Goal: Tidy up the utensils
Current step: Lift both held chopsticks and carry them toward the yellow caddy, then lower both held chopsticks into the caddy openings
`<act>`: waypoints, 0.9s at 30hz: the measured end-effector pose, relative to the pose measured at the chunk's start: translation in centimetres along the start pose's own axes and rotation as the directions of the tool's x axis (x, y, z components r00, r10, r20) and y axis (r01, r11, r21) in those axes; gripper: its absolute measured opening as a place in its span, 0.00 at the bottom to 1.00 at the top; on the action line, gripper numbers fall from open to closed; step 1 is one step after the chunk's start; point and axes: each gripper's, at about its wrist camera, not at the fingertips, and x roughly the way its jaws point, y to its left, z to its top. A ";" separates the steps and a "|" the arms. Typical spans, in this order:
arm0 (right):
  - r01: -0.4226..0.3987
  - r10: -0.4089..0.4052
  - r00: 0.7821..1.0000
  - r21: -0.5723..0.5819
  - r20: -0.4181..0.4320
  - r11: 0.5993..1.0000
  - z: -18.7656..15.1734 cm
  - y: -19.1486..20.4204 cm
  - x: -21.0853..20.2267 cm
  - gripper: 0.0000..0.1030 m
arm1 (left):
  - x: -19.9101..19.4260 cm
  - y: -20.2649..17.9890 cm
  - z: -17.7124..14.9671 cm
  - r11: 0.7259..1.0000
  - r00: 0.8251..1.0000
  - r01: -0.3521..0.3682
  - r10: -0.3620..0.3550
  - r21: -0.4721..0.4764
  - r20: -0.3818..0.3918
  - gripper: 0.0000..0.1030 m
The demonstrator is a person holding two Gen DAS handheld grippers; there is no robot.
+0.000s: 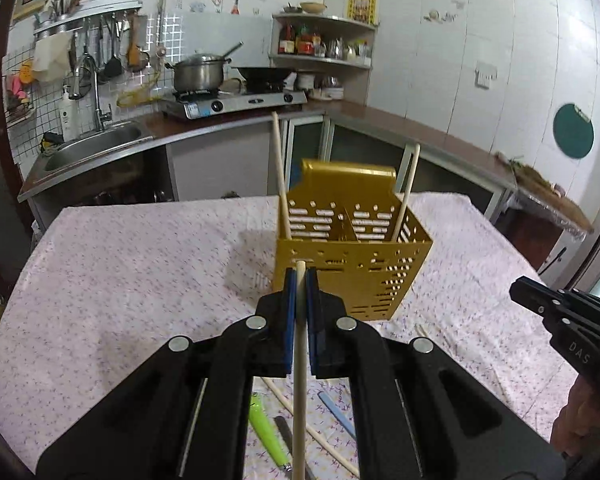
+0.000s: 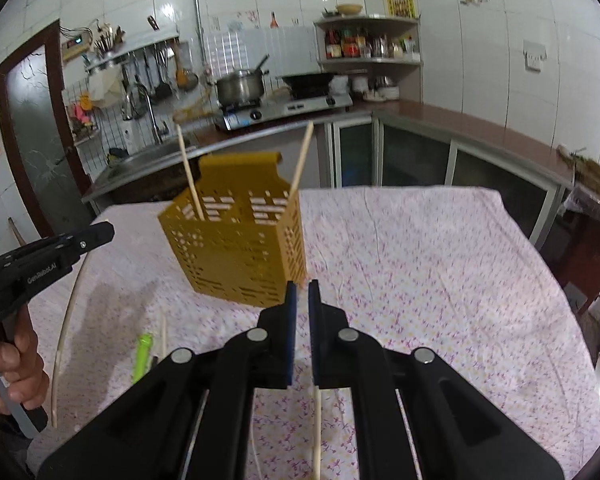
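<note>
Here we see the left gripper (image 1: 300, 276), blue-padded, clamped on a pale wooden chopstick (image 1: 299, 392) running back toward six o'clock. The right gripper (image 2: 302, 292) also pinches a second thin wooden chopstick (image 2: 317, 432). At twelve o'clock stands the perforated yellow metal utensil holder (image 1: 352, 268) on the floral tablecloth (image 1: 120, 280), two upright chopsticks (image 1: 281, 184) inside it. A lime-green-handled utensil (image 1: 266, 432) lies at six o'clock.

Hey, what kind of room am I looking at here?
Most likely a home kitchen: a gas stove with a steel pot on it, a sink with a tap, and a corner shelf of sauce bottles.
</note>
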 end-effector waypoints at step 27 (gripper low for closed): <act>0.053 -0.059 0.910 -0.025 -0.410 0.998 -4.7 -1.3 15.0 0.18 | 0.9 4.5 -0.7 0.999 0.999 0.003 -0.005 -0.047 -0.046 0.04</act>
